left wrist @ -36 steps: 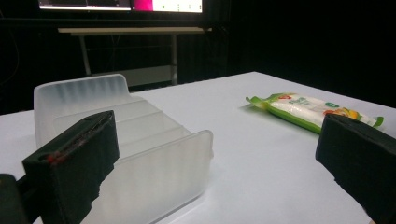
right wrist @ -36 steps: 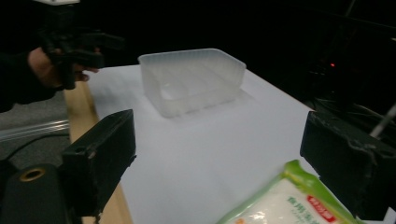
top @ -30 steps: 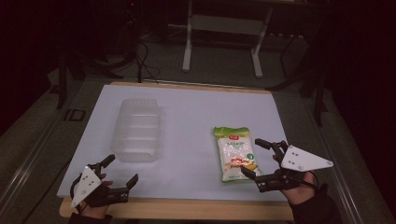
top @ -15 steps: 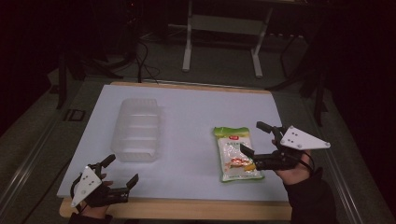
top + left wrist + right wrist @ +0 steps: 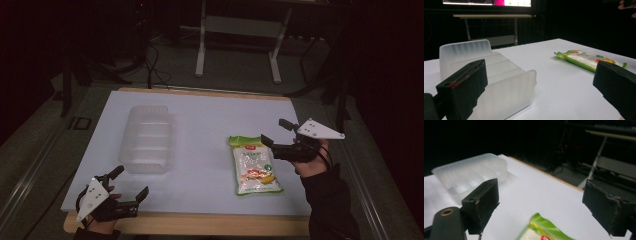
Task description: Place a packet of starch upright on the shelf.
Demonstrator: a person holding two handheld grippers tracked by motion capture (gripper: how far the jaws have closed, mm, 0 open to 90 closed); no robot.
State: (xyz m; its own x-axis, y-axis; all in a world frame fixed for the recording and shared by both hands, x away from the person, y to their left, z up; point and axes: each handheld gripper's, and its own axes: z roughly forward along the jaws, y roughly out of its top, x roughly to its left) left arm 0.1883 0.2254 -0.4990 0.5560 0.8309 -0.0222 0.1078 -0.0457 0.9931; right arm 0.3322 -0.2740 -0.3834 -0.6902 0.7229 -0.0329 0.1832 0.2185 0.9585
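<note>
While flat, snack packet (image 5: 254, 166) runs front-to-back (green top away) | right gripper (image 5: 276, 135) beside.

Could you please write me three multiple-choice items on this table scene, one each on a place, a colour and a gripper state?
1. The snack packet lies where relative to the clear plastic container?
A. inside it
B. to its right, apart
C. on top of it

2. What colour are the packet's edges?
A. green
B. blue
C. black

3. How do the right gripper's jaws stand?
A. shut on the packet
B. shut, empty
C. open, empty

Answers: 1 B, bare white table lies between them; 2 A, green border shows in the left gripper view; 3 C, jaws stand wide apart, nothing between.
</note>
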